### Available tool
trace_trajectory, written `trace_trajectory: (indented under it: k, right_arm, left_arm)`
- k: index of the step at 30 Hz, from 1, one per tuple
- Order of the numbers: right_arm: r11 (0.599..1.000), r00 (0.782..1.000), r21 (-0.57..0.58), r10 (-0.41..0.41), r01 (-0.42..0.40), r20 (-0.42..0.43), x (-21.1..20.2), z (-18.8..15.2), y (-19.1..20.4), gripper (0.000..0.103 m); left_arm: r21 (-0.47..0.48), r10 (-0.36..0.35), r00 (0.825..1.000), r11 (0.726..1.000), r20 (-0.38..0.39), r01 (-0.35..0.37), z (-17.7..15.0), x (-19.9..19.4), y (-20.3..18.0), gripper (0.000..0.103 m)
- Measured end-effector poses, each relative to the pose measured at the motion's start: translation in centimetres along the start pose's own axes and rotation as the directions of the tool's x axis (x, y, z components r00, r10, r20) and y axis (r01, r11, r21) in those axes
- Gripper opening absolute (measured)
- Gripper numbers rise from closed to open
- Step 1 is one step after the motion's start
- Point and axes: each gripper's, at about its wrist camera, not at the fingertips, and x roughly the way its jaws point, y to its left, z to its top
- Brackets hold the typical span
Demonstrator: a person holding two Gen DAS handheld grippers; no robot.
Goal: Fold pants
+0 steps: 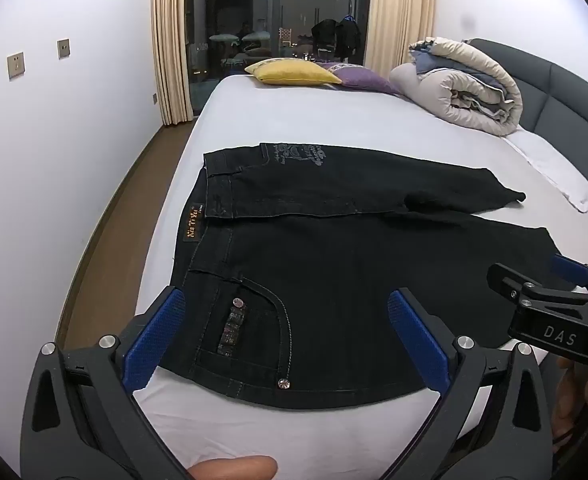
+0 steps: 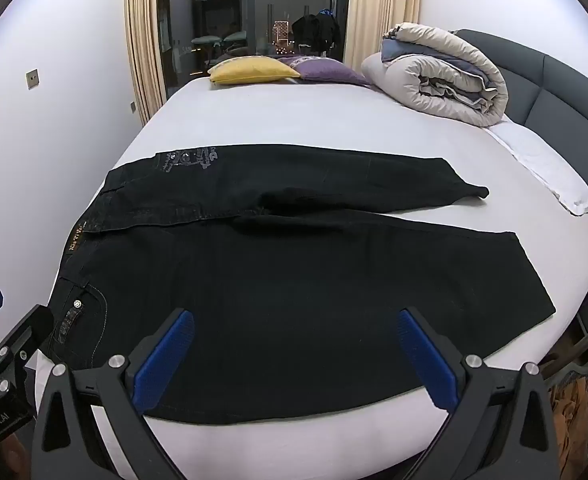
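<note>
Tilting: both grippers are pitched downward over the near edge of the bed [image 2: 334, 120], side by side.
Left gripper [image 1: 290, 336]: jaws are spread fully apart, nothing is clasped; a fingertip [image 1: 234, 468] of the person is seen at the bottom rim of the left wrist view.
Right gripper [image 2: 294, 350]: jaws are likewise spread wide and nothing is gripped; its black frame is also seen at the right rim of the left wrist view.
Pants [image 2: 294, 272]: dark denim, laid flat on the white sheet, waistband to the left, legs spread out to the right.
Pants against jaws: the back pocket with metal studs is framed between the left fingers; the near leg's thigh is framed between the right fingers; contact cannot be told.
Far leg: angled away, printed with a pale pattern near the waist.
Beyond: a yellow pillow [image 1: 290, 70], a purple pillow [image 1: 364, 80] and a rolled quilted duvet [image 1: 462, 84] are placed by the grey padded headboard [image 1: 566, 88].
</note>
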Motion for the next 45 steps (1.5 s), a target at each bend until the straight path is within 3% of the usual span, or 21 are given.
trace_trajectory:
  k: [45]
  right_arm:
    - [1.000,1.000,-0.009,0.002,-0.002,-0.008,0.21,-0.24,0.49,0.103]
  left_arm:
    - [0.031,0.026,1.000,0.999,-0.005,-0.025,-0.22,-0.20,-0.38,0.103]
